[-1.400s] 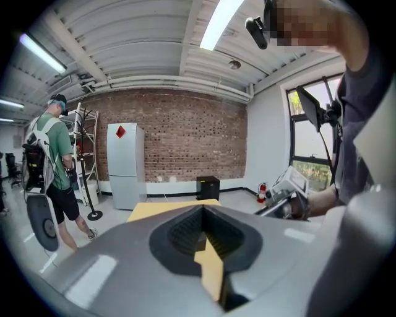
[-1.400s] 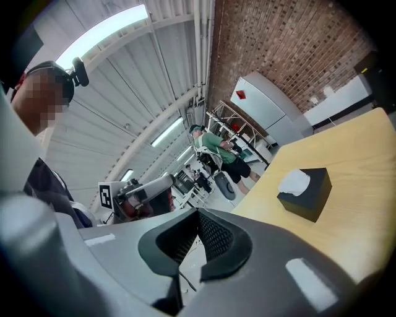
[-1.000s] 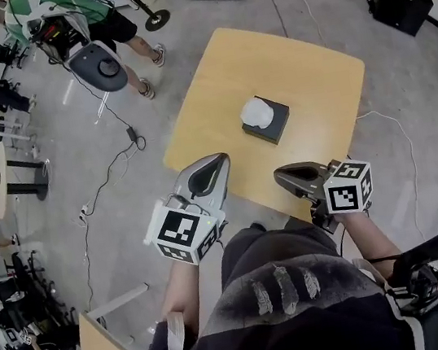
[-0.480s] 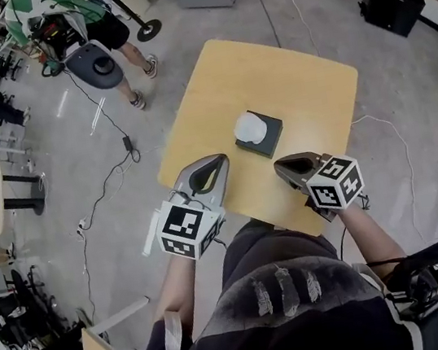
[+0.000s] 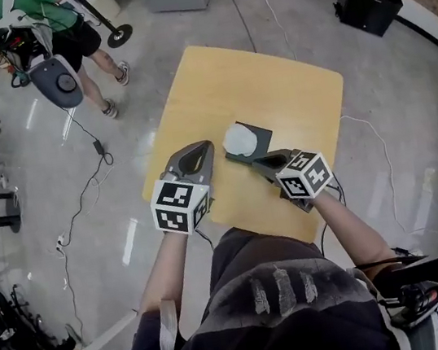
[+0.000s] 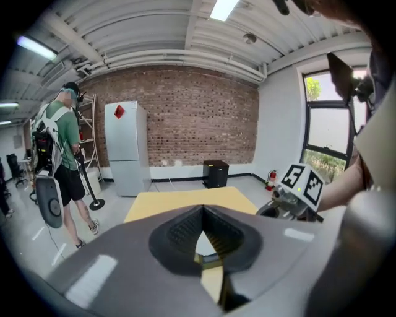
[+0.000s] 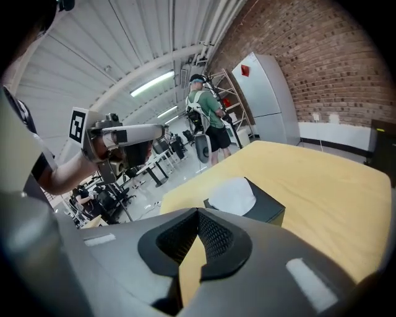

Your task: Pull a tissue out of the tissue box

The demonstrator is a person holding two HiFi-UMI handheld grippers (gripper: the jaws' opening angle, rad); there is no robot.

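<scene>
- My left gripper (image 5: pixel 204 146) hangs over the near left part of the yellow table (image 5: pixel 285 69) — its jaws are clenched tip to tip, with nothing caught between them.
- My right gripper (image 5: pixel 253 161) is at the near side of the tissue box (image 5: pixel 260 134). Its jaws are pressed together too, and empty.
- The dark box stands near the middle of the table, with a white tissue (image 5: pixel 238 139) puffing up out of its top.
- In the right gripper view the box lies close ahead of the jaw tips — whether they touch it I cannot tell.
- A person in a green shirt (image 5: pixel 53 15) stands on the floor beyond the table's far left corner.
</scene>
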